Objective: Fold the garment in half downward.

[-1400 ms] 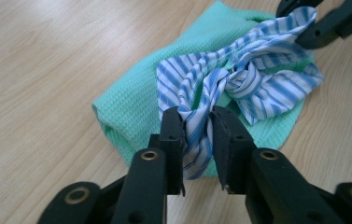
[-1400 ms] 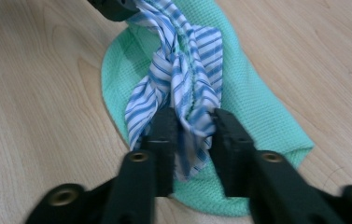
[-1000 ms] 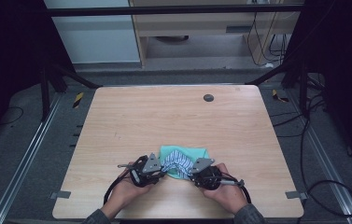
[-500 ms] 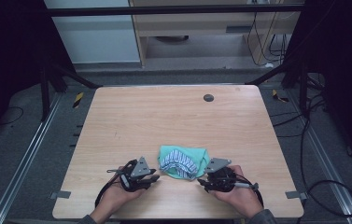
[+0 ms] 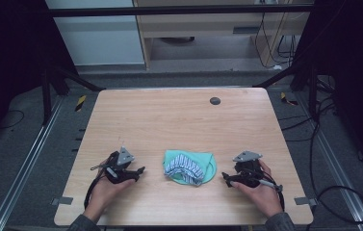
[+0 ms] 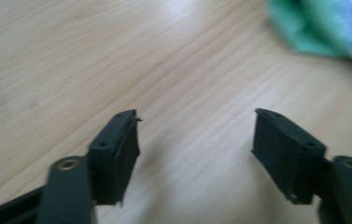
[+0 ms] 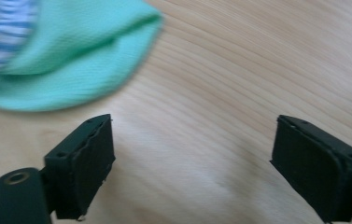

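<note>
A folded cloth (image 5: 190,166), green with a blue-and-white striped part on top, lies near the table's front edge. My left gripper (image 5: 139,171) rests on the table to the cloth's left, held by a hand, jaws apart and empty (image 6: 194,133). The cloth (image 6: 325,28) sits at the upper right of the left gripper view. To the right of the cloth, my right gripper (image 5: 225,177) is also held open with nothing between its jaws (image 7: 194,144). In the right gripper view the green cloth (image 7: 78,56) lies at the upper left, apart from the jaws.
The wooden table (image 5: 179,125) has a small dark round grommet (image 5: 214,100) near its back right. Cables trail from both grippers toward the front edge. Dark floor, metal rails and frame posts surround the table.
Both grippers have pulled away from the cloth, the left one to the left and the right one to the right. The cloth now lies free between them.
</note>
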